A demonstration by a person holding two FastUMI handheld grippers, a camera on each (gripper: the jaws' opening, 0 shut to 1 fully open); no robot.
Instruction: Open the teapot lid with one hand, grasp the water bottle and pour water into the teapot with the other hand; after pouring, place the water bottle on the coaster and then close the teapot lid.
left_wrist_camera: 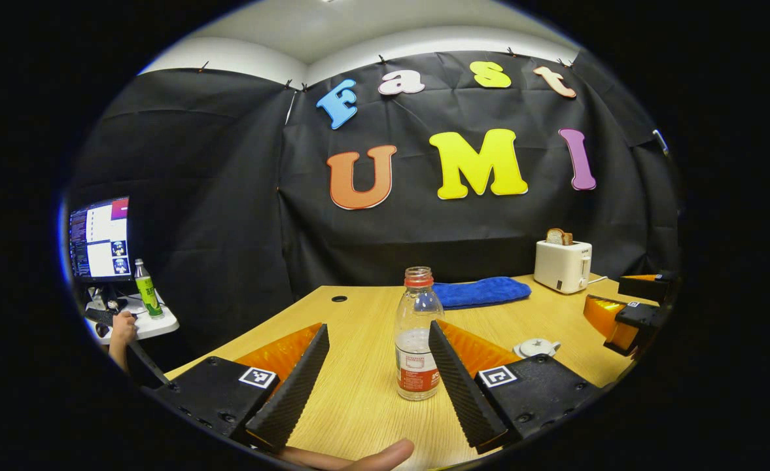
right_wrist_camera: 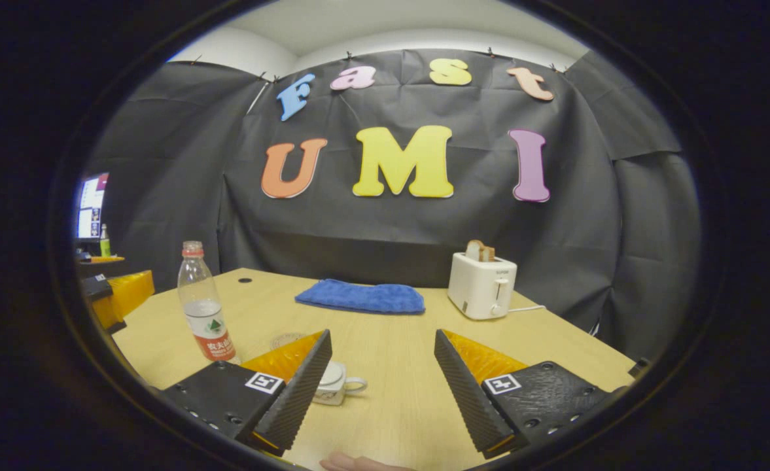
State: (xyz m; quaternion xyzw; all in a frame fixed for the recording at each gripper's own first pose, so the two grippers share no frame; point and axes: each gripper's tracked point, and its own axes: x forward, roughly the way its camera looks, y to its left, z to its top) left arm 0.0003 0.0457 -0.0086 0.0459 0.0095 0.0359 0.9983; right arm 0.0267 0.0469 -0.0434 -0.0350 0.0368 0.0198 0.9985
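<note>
A clear water bottle [left_wrist_camera: 417,340] with its cap on, roughly a third full, stands upright on the wooden table [left_wrist_camera: 358,392], between the spread fingers of the left gripper [left_wrist_camera: 378,386] and toward the right-hand one, though whether that finger touches it cannot be told. In the right gripper view the same bottle [right_wrist_camera: 205,307] stands near the table's left edge, with a round coaster [right_wrist_camera: 286,340] just beside it. The small white teapot [right_wrist_camera: 333,383], lid in place, sits partly hidden behind the left finger of the right gripper [right_wrist_camera: 381,386], whose jaws also stand wide apart and hold nothing. By the look of it nothing of the task is done: the lid is not yet lifted, the bottle not yet grasped, and pouring, setting the bottle on the coaster and closing the pot all remain. Farther back lie a folded blue cloth [right_wrist_camera: 362,297] and a white toaster [right_wrist_camera: 483,284] with bread in its slots (both well clear of the work). The teapot [left_wrist_camera: 536,347] stands near the bottle, so a tilted bottle could knock it.
</note>
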